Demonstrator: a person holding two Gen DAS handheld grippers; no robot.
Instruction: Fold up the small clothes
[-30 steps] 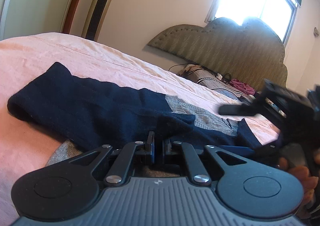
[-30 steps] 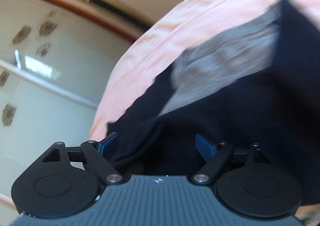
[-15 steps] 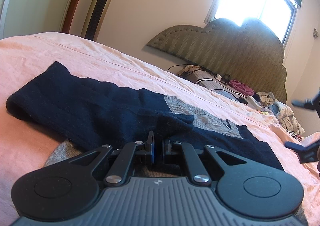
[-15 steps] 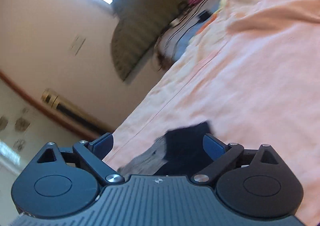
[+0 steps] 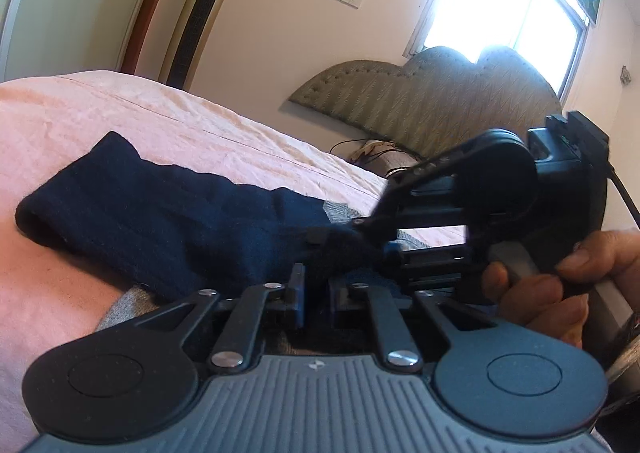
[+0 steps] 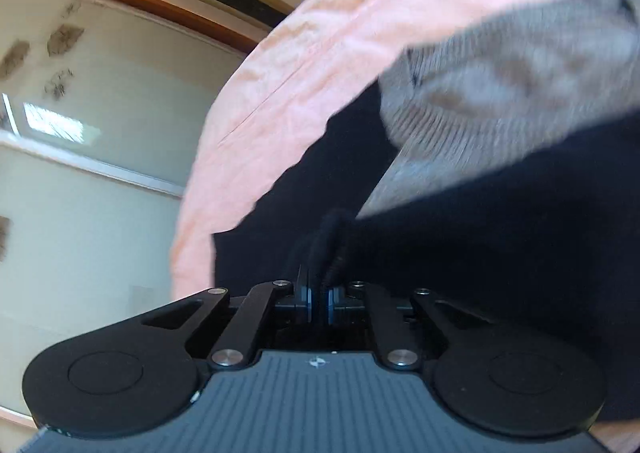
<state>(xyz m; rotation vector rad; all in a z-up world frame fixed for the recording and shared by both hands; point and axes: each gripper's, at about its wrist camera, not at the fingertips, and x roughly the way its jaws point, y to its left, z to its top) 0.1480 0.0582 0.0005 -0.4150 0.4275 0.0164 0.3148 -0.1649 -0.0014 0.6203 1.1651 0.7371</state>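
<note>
Navy sweater (image 5: 168, 213) lies across the pink bed (image 5: 120, 109), near its front edge. Right gripper (image 6: 319, 299) clamps a navy fold; left gripper (image 5: 316, 293), jaws just parting, releases it. Advice: finish releasing before right lifts, carry fold flat.

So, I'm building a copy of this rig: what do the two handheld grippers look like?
Both match: the left gripper and right gripper have ribbed grey bodies, round black discs at each side, black linkage bars with silver screws, and blue finger pads. A black cable trails from the right one.
</note>
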